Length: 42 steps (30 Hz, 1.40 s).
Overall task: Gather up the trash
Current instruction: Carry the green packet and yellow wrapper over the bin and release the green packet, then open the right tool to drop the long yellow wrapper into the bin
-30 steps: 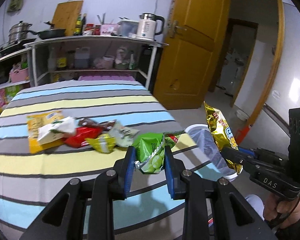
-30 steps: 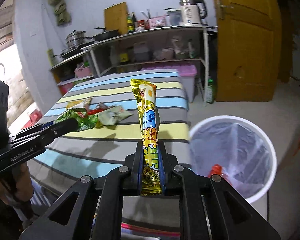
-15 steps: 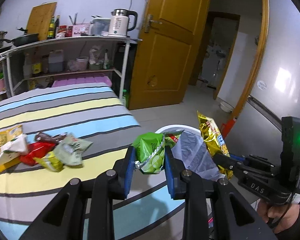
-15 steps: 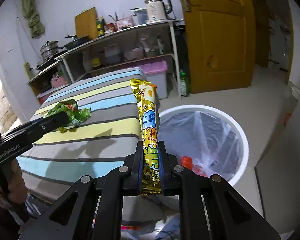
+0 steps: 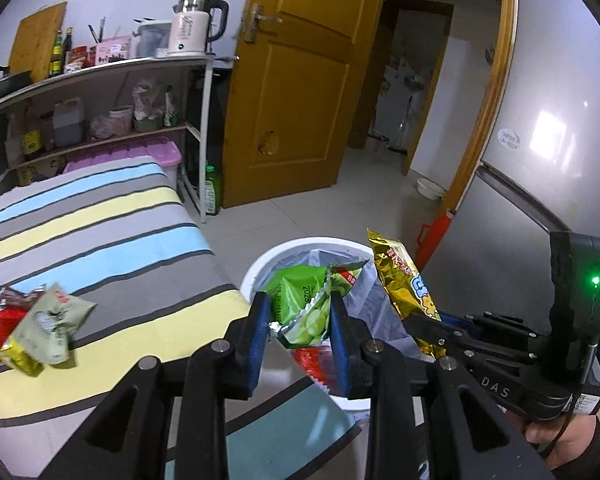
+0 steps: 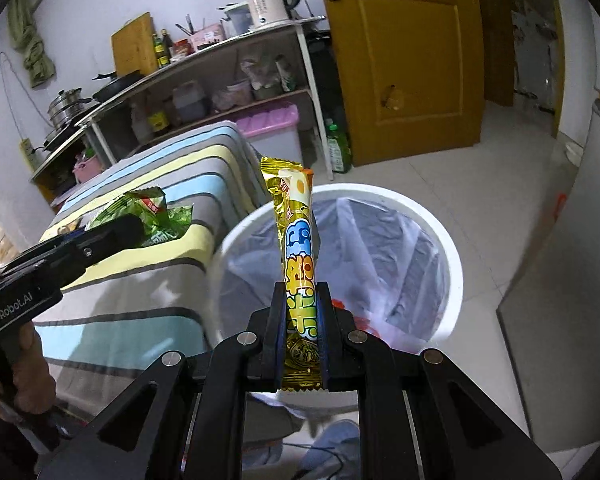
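Note:
My left gripper (image 5: 300,312) is shut on a crumpled green snack wrapper (image 5: 308,300), held over the near rim of a white trash bin (image 5: 260,264) lined with a clear bag. My right gripper (image 6: 302,300) is shut on a long gold snack packet (image 6: 296,240) that stands upright above the same bin (image 6: 452,256). In the left wrist view the gold packet (image 5: 404,280) and right gripper (image 5: 432,328) hang at the bin's right side. The right wrist view shows the left gripper (image 6: 136,228) with the green wrapper (image 6: 148,212) left of the bin. Red trash (image 6: 364,324) lies inside the bin.
A striped cloth covers the table (image 5: 100,232) left of the bin, with several wrappers (image 5: 40,328) at its left edge. A metal shelf rack (image 5: 100,100) with a kettle stands behind. A yellow door (image 5: 292,80) and a grey fridge (image 5: 540,160) flank the tiled floor.
Both grippers swung right from over the table to the bin, each keeping its wrapper. The bin now sits directly below and ahead, and the wrapper pile has slid to the far left.

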### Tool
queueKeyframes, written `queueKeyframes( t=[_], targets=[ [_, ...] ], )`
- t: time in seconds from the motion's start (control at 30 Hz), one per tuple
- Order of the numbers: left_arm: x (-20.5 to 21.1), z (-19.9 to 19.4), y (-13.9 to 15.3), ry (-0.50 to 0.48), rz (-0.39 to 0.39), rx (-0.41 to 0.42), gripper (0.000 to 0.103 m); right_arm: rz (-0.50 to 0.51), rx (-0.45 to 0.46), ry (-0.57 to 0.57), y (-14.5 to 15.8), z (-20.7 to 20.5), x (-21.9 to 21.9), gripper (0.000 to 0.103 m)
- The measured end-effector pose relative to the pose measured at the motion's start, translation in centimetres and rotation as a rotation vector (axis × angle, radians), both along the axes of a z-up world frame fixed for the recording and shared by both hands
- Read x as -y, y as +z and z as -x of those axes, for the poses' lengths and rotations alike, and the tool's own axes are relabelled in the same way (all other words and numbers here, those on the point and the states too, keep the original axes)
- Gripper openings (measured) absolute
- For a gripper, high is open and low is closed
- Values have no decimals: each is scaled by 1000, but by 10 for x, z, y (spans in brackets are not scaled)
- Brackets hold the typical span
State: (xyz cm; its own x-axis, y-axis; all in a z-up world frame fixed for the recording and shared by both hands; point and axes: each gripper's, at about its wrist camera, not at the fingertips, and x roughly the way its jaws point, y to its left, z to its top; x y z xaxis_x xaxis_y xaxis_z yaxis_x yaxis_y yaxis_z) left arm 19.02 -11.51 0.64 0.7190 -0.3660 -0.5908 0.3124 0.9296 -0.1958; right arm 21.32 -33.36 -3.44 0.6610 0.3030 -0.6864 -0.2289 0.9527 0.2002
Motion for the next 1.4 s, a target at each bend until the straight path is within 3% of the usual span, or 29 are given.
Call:
queueKeyframes(
  t=[0.13, 0.23, 0.33, 0.4, 0.9, 1.1, 1.4],
  targets=[
    [8, -12, -8, -13, -2, -25, 32, 1, -15, -14, -5, -6, 4, 14],
    [11, -20, -13, -17, 6, -47, 39, 6, -28, -20, -10, -10, 7, 16],
    [12, -25, -17, -15, 15, -62, 47, 11, -39, -30, -15, -13, 10, 25],
    [12, -25, -18, -14, 17, -66, 47, 12, -44, -35, -17, -14, 11, 32],
    [-15, 5, -3, 52, 19, 9, 48, -4, 23, -27, 5, 6, 6, 33],
    [-40, 27, 4, 112, 13, 37, 48, -22, 75, 10, 22, 24, -12, 34],
    [-75, 60, 4, 191, -8, 66, 48, -23, 85, 128, 29, 44, -58, 39]
  ],
)
